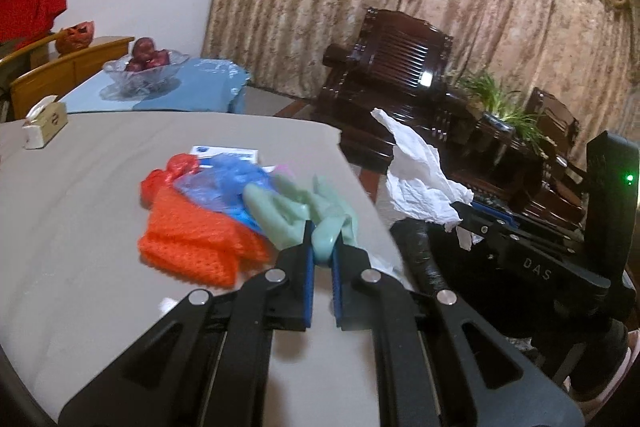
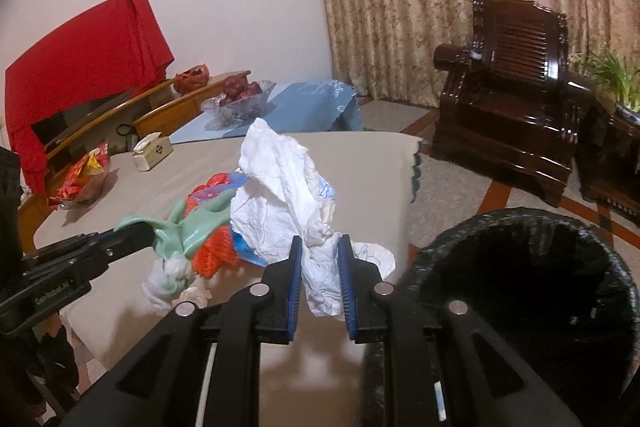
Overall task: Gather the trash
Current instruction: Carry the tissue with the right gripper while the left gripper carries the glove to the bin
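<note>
L gripper (image 1: 322,251) pinching green glove (image 1: 296,207) over table (image 1: 80,187). R gripper (image 2: 320,259) clamped on white paper (image 2: 280,187), beside black bin (image 2: 520,267).

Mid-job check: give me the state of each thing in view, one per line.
Left tongs: shut on green glove.
Right tongs: shut on white paper.
Green glove: pinched, partly lifted.
White paper: crumpled, held up.
Bin: open, black-lined.
Orange net: lying on table.
</note>
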The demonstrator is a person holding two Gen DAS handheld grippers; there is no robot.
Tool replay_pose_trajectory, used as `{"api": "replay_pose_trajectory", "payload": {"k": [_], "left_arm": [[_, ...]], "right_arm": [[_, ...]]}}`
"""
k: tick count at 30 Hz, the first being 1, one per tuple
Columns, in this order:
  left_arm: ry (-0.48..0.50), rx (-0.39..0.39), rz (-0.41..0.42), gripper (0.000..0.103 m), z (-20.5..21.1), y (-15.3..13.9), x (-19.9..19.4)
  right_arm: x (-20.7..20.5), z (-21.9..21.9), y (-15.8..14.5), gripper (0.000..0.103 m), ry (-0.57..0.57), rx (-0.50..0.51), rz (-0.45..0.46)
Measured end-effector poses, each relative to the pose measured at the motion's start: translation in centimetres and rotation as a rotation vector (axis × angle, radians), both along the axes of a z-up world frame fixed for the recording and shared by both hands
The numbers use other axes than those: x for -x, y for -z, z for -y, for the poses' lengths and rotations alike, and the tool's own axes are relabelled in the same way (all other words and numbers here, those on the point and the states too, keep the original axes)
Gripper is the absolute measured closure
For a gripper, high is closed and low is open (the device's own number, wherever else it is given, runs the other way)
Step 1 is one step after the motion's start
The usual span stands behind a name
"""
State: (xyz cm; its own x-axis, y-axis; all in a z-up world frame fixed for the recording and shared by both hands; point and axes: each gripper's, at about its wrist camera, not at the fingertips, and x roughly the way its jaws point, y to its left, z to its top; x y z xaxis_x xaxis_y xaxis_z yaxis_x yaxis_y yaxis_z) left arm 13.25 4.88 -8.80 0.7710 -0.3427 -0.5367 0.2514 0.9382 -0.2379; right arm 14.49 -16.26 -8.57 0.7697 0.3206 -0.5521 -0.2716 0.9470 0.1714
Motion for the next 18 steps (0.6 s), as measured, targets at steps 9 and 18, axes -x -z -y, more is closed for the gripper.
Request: {"api": "replay_pose_trajectory", "payload": {"k": [9, 18], "left_arm": [[0.106, 0.014, 0.023, 0.097, 4.7, -1.0, 0.1], [0.218, 0.021, 0.013, 0.097, 10.8, 0.0, -0.8]], "right_arm": [[2.5, 4.8, -1.2, 0.085, 0.107, 0.012, 0.013], [5.4, 11.2, -0.3, 0.085, 0.265, 0.030, -0.015]]}}
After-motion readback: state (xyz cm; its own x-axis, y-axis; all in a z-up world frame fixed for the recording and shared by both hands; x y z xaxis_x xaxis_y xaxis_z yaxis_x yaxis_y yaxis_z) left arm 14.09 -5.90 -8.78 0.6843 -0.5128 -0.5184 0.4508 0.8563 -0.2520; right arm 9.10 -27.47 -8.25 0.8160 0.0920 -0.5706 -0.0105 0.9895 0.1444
